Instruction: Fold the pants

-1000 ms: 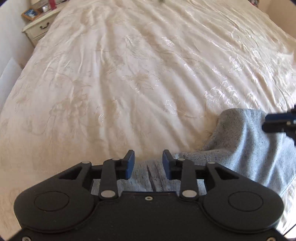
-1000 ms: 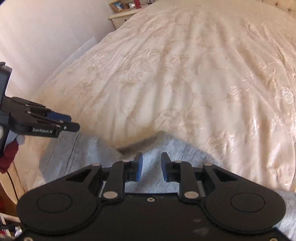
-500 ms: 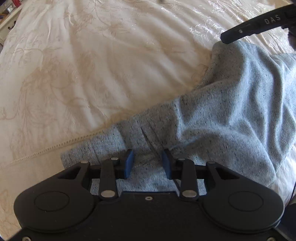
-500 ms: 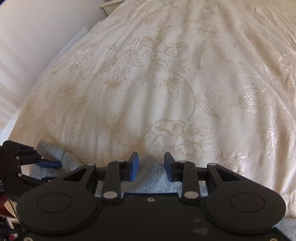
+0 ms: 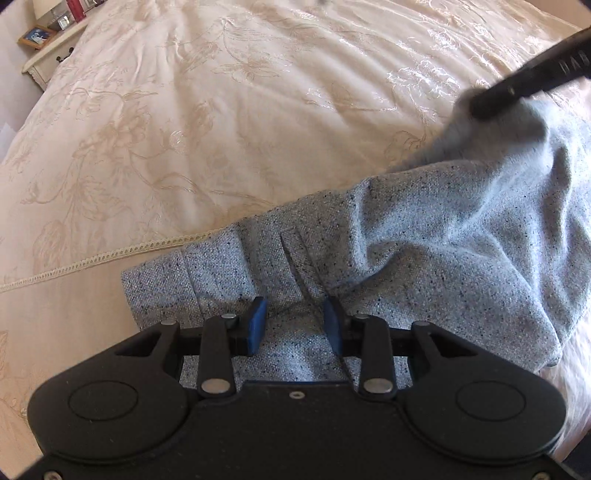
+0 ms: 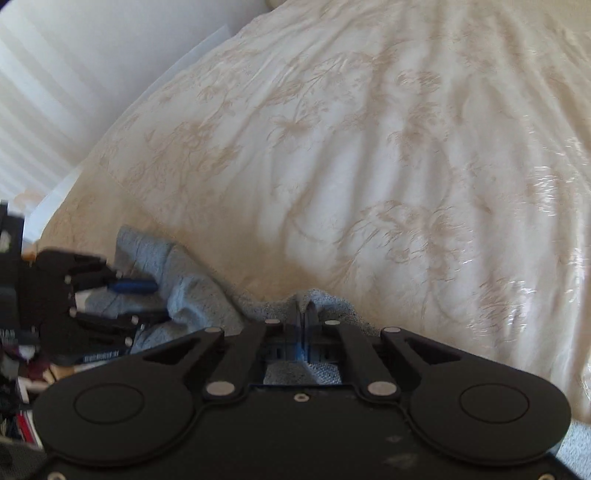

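Nearest, left gripper (image 5: 293,319) spread open over the waistband end of the grey pants (image 5: 424,251), 2 blue pads either side of a pleat, likely poised to pinch that edge. Further along, right gripper (image 6: 303,325) clamped tight on a raised ridge of the cloth, apparently lifting it to start a fold. Beyond, cream floral bedspread (image 5: 229,122) underneath, nightstand (image 5: 48,55) at far corner.

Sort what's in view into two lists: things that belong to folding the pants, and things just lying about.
Job:
- grey pants
- left gripper, open over the pants
- right gripper, shut on a fold of the pants
- bedspread, the folding surface

Lying about:
- nightstand
- picture frame
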